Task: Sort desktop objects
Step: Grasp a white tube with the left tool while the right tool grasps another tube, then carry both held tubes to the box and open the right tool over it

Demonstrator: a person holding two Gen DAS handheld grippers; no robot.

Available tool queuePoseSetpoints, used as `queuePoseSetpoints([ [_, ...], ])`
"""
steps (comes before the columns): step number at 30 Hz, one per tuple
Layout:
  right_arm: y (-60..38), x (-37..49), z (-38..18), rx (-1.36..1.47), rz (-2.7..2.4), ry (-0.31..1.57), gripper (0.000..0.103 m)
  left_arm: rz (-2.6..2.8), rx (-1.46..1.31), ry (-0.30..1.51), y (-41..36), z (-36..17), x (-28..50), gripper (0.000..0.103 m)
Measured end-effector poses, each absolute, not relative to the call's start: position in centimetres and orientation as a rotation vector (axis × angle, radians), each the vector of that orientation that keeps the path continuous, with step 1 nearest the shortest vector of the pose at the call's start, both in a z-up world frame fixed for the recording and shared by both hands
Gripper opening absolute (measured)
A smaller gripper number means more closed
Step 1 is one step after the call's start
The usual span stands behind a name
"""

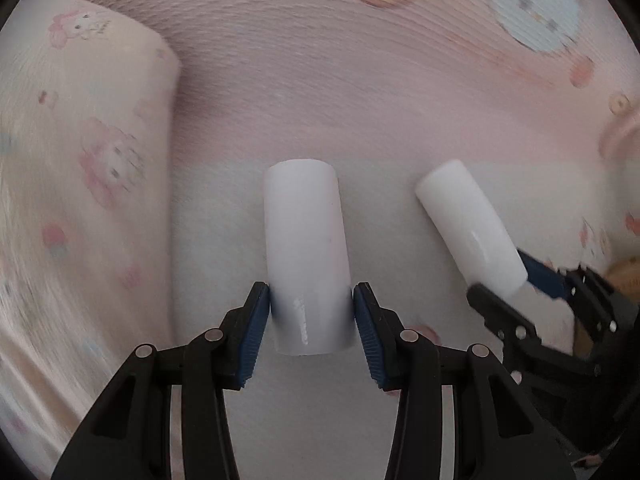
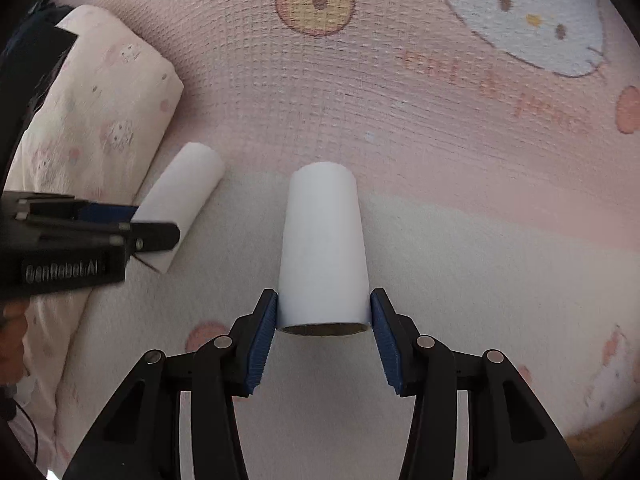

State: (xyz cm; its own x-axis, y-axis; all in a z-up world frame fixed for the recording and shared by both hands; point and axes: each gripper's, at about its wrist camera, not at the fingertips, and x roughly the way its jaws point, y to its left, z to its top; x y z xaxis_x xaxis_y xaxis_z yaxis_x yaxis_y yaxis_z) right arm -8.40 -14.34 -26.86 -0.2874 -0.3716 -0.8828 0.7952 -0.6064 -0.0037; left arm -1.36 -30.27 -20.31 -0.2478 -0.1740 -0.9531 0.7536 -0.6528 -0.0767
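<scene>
- I have a white tube in each gripper: the left gripper point(image 1: 312, 312) is clenched on the near end of one white tube point(image 1: 306, 248), its blue pads point(image 1: 256, 332) pressing both sides.
- The right gripper point(image 2: 323, 320) grasps the other tube point(image 2: 323, 248) the same way, near its open end, where a brown cardboard core shows.
- From the left wrist view, the right gripper's tube point(image 1: 472, 224) sits just beside mine, tilted, the two apart and not touching.
- Both tubes hang over the pink cartoon-print cloth point(image 2: 400, 100); I cannot tell whether either touches it.
- My judgement: this is the carrying step of the sort, both items picked and neither yet placed.
- No bin or tray shows in either view, so the next move calls for finding the drop spot first, then lowering one tube at a time.
- The rolled pillow point(image 1: 80, 160) lies on the left, close to the left tube; I would steer clear of it.
- The main risk I see is the two grippers crowding each other, since they work near one another.
- The smooth round tubes may slip or roll once let go.
</scene>
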Motion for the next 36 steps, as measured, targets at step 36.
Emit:
queuePoseSetpoints([
  [36, -9.8, -11.3, -27.9, 1.381, -1.872, 0.599, 0.044, -1.915, 1.394, 0.992, -23.2, -25.3, 0.6, 0.047],
])
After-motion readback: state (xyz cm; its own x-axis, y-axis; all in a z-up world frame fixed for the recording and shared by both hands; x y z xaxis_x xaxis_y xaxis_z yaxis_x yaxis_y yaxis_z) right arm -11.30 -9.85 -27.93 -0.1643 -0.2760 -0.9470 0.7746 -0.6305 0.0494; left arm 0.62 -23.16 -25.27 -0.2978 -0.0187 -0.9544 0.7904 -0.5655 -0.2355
